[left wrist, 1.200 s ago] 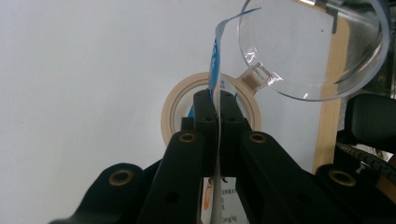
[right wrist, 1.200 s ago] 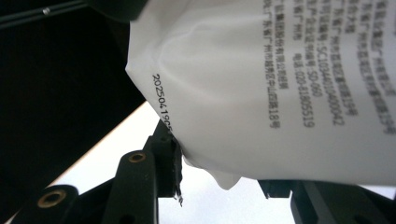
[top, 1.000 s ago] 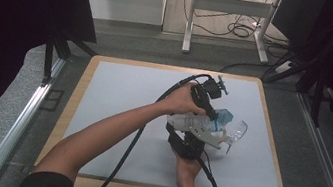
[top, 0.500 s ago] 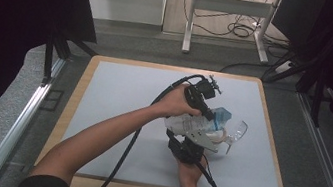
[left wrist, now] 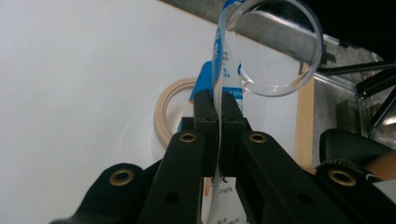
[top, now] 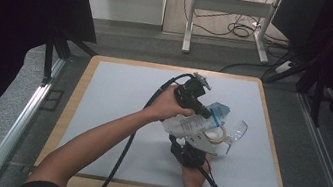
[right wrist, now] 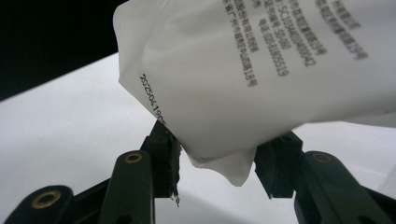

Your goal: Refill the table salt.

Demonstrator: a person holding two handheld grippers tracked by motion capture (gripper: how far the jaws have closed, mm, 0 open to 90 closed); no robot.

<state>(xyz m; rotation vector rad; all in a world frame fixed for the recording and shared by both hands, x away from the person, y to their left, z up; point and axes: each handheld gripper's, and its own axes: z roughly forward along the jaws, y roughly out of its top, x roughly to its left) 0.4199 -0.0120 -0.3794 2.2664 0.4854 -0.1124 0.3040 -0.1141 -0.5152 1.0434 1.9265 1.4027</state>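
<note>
The left gripper (left wrist: 218, 116) is pinching the top edge of a soft white printed plastic pouch (right wrist: 261, 70), holding it above the pale grey mat (top: 116, 111). The right gripper (right wrist: 215, 161) is gaping around its lower corner, apparently untouched. Being limp and slippery, it is best clamped at the sealed edges.

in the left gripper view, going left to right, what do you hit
roll of tape → left gripper, its jaws shut on the pouch edge → clear glass → wooden table edge
</note>
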